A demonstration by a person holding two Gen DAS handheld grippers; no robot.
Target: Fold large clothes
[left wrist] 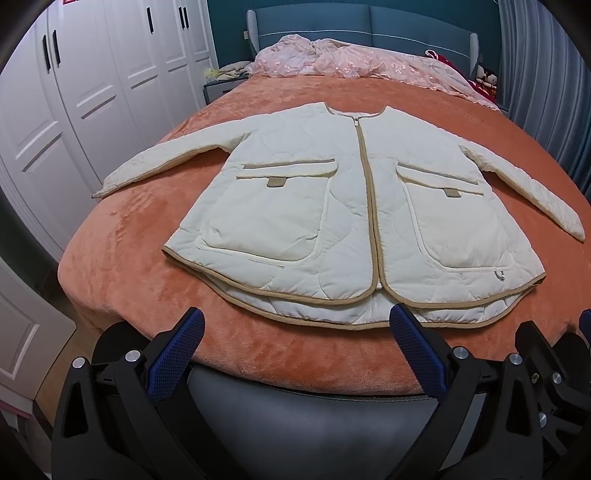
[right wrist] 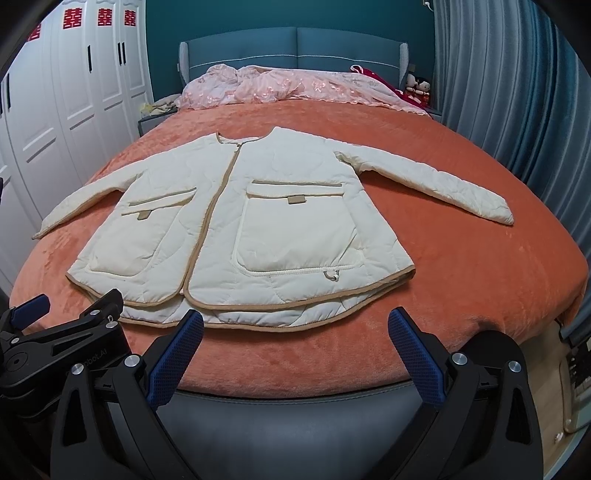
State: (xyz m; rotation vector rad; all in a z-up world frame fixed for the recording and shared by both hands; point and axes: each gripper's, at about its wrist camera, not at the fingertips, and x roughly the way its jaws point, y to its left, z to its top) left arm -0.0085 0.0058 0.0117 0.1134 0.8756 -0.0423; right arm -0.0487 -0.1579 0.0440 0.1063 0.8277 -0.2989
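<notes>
A cream quilted jacket [left wrist: 332, 206] with tan trim lies flat, front up and zipped, on the orange bedspread [left wrist: 122, 273]. Both sleeves spread out to the sides. It also shows in the right wrist view [right wrist: 258, 229]. My left gripper [left wrist: 295, 325] is open and empty, just short of the jacket's hem near the foot of the bed. My right gripper [right wrist: 295, 325] is open and empty, also just short of the hem, to the right of the left one. The left gripper's body [right wrist: 62, 332] shows at the left of the right wrist view.
A pink crumpled quilt [left wrist: 332, 59] lies at the head of the bed against a teal headboard [left wrist: 369, 22]. White wardrobe doors [left wrist: 74, 92] stand on the left. Blue curtains [right wrist: 517, 92] hang on the right. A dark padded bed end [left wrist: 314, 406] lies below the grippers.
</notes>
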